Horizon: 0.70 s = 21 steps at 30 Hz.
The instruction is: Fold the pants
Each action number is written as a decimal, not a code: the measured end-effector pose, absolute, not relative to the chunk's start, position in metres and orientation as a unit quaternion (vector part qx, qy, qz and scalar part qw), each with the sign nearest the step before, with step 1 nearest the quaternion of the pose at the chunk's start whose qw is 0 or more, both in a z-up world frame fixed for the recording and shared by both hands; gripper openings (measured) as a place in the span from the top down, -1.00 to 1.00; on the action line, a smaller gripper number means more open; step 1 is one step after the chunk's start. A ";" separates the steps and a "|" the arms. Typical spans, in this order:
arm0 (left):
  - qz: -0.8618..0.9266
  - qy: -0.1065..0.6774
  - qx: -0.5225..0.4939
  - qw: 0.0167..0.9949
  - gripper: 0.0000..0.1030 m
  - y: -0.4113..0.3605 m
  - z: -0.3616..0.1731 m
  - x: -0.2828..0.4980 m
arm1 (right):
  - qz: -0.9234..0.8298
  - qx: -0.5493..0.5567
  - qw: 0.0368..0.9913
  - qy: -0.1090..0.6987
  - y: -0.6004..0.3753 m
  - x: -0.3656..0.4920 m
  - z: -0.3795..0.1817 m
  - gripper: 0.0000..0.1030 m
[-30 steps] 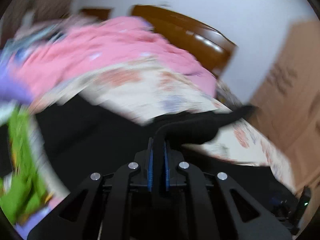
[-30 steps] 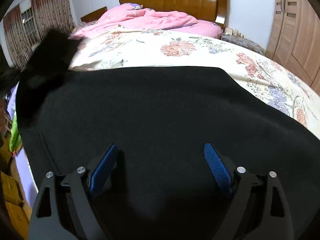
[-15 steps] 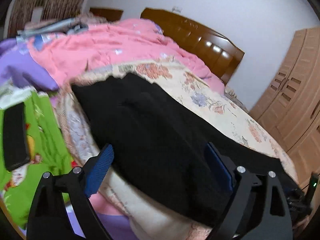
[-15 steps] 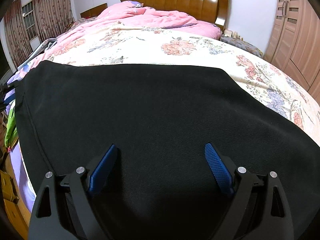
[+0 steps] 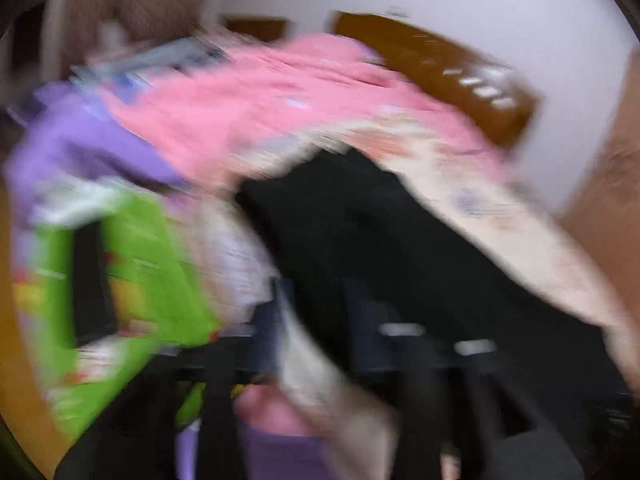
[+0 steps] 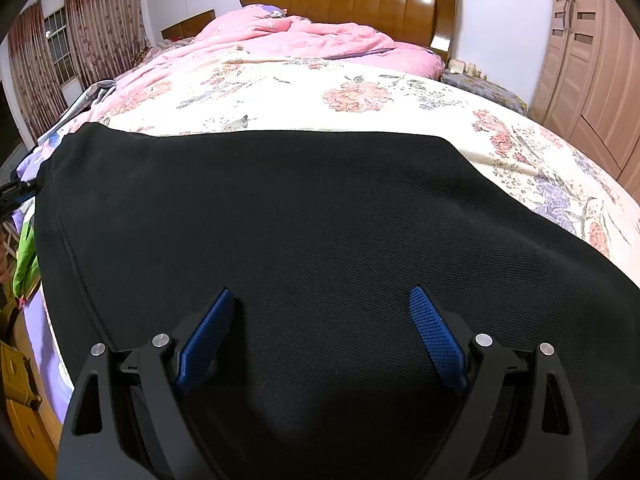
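A wide bed covered by a cream floral bedspread is seen in the right wrist view, with a carved glossy wooden headboard at its far end. A crumpled pink quilt is heaped along the far part of the bed, below the headboard. The black knit-fabric pants are laid flat across the near part of the bedspread, their far edge running straight across the bed and their left edge curving down toward the bed's side. A light brown wooden wardrobe is seen at the right, and dark red patterned curtains at the left.

The black right gripper with blue textured pads is held above the pants, its jaws spread wide, nothing between them.

The left wrist view is heavily blurred. The pants, the quilt and a bright green cloth can be made out. The left gripper is seen only as a dark smear over the pants' edge; whether it is spread or closed cannot be told.
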<state>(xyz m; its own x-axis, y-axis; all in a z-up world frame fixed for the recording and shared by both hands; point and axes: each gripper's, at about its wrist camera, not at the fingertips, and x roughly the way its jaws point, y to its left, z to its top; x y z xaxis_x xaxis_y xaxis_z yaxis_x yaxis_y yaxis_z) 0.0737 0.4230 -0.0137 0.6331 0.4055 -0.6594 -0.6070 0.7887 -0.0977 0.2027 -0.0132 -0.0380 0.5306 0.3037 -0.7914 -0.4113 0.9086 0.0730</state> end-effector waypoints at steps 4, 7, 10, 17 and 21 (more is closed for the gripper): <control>0.276 0.255 -0.034 0.926 -0.96 0.359 0.024 0.082 | 0.204 -0.065 0.872 0.440 -0.012 0.203 -0.038 -0.71; 0.166 0.291 -0.007 0.942 -0.97 0.321 0.025 0.120 | 0.204 -0.065 0.872 0.440 -0.012 0.203 -0.038 -0.71; 0.144 0.359 0.002 0.922 -0.97 0.317 -0.003 0.170 | 0.206 -0.061 0.872 0.440 -0.012 0.203 -0.038 -0.71; 0.156 0.410 -0.049 0.897 -0.97 0.357 -0.054 0.195 | 0.210 -0.052 0.871 0.440 -0.014 0.203 -0.037 -0.71; 0.159 0.387 0.007 0.908 -0.96 0.319 -0.026 0.174 | 0.212 -0.047 0.871 0.440 -0.015 0.202 -0.037 -0.71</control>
